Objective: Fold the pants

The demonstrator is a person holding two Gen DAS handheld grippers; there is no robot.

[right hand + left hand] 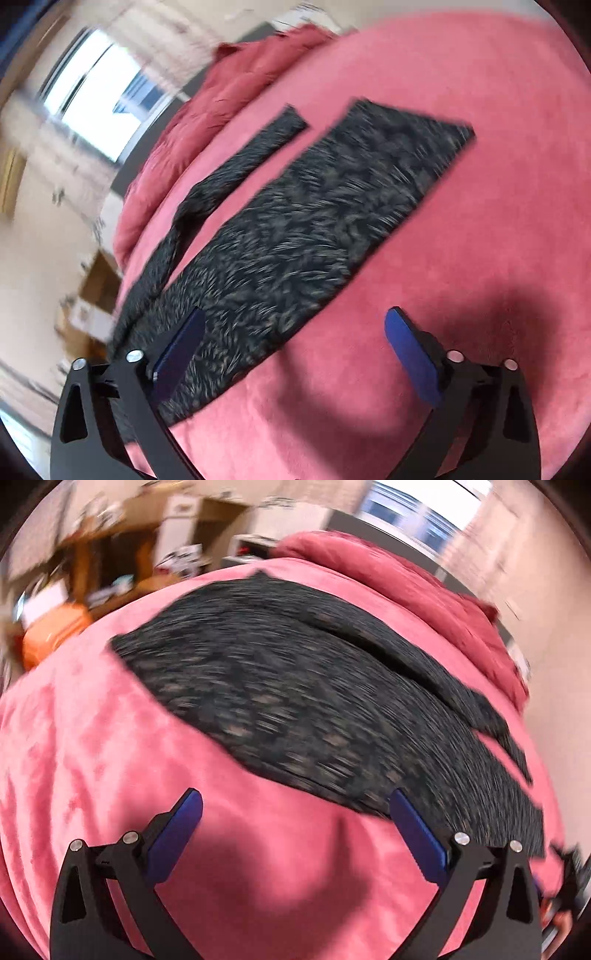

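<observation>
Dark patterned pants [295, 701] lie flat on a pink blanket [92, 757], one wide leg in front and a narrow strip of the other behind it. My left gripper [295, 805] is open and empty, hovering at the near edge of the pants. In the right wrist view the pants [314, 229] run diagonally from lower left to upper right, the second leg [236, 162] lying apart to the left. My right gripper [295, 325] is open and empty above the pants' near edge, its left finger over the cloth. Both views are motion-blurred.
A bunched red quilt [406, 576] lies beyond the pants, also in the right wrist view [229, 85]. An orange object [55, 631] and cluttered wooden furniture [122, 554] stand off the bed's left. A window [96, 92] is behind.
</observation>
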